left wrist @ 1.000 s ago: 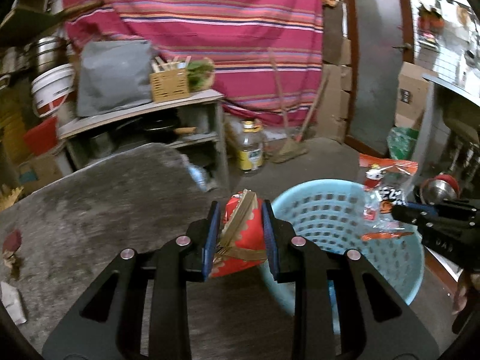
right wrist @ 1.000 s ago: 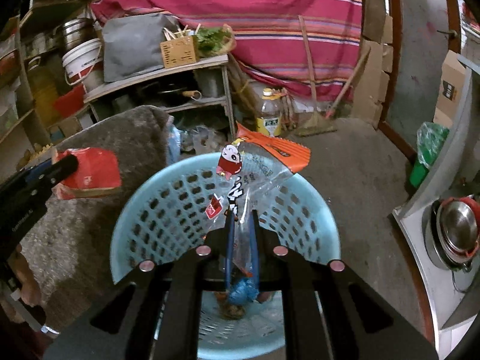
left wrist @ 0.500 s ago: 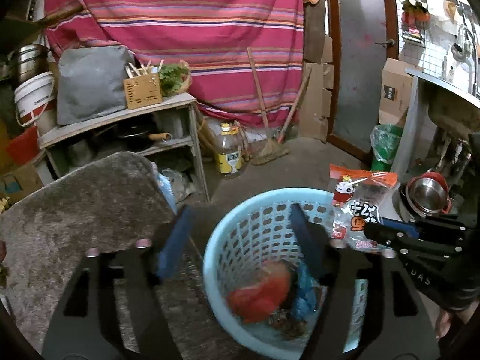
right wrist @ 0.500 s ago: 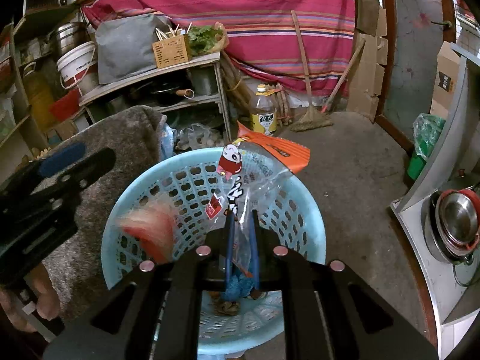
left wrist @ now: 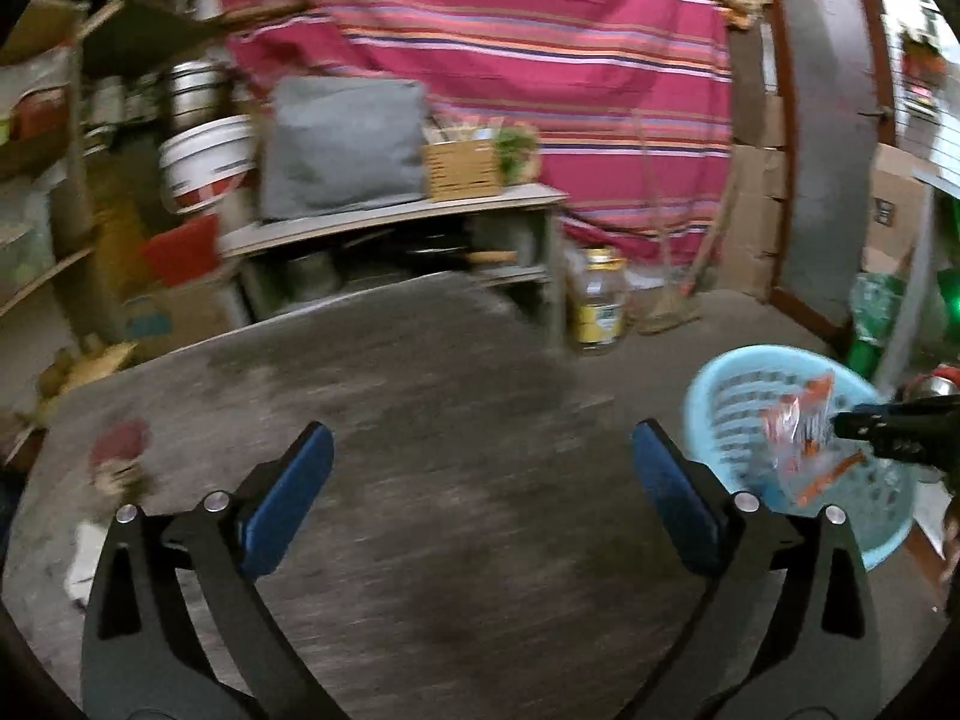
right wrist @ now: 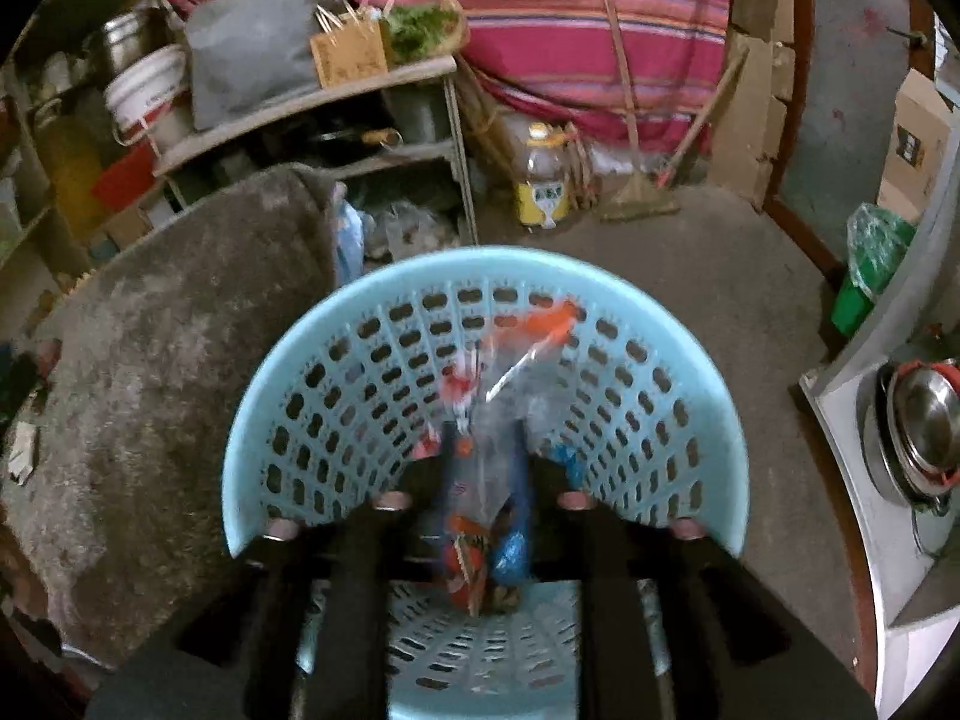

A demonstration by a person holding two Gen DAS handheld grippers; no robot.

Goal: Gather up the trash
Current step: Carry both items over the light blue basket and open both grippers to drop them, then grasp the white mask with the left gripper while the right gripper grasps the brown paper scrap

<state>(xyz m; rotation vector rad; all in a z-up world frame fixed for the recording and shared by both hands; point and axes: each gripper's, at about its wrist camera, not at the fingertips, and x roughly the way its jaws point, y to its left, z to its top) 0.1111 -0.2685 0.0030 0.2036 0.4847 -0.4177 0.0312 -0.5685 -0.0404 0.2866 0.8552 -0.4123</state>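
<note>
- Left gripper (left wrist: 480,483): fingers (left wrist: 288,504) wide apart and opening, nothing between them; it hangs over bare grey carpet on the counter (left wrist: 420,420).
- Right gripper (right wrist: 483,468): fingers opening, blurred; clear snack wrapper (right wrist: 510,372) with orange trim sits between them, inside the light blue basket (right wrist: 336,360). Whether the pads touch the wrapper I cannot tell.
- Basket stands on the floor just beside the counter's right edge; more trash lies at its bottom, red and blue pieces (right wrist: 480,552).
- Open room: middle of the counter is free; floor beyond the basket toward the door is free.
- Remaining trash near the counter's left edge: a reddish scrap (left wrist: 117,450) and a white scrap (left wrist: 84,558), both blurred.
- Behind the counter's far edge: shelf (left wrist: 390,216) carrying a grey bag (left wrist: 342,144), wooden box (left wrist: 462,171) and greens; white bucket (left wrist: 201,162) to its left.
- Oil bottle (left wrist: 597,309) and broom stand on the floor by the striped curtain (left wrist: 510,30).
- Right of the basket: steel unit with a metal bowl (right wrist: 918,420), green bag (right wrist: 870,264) beyond.
</note>
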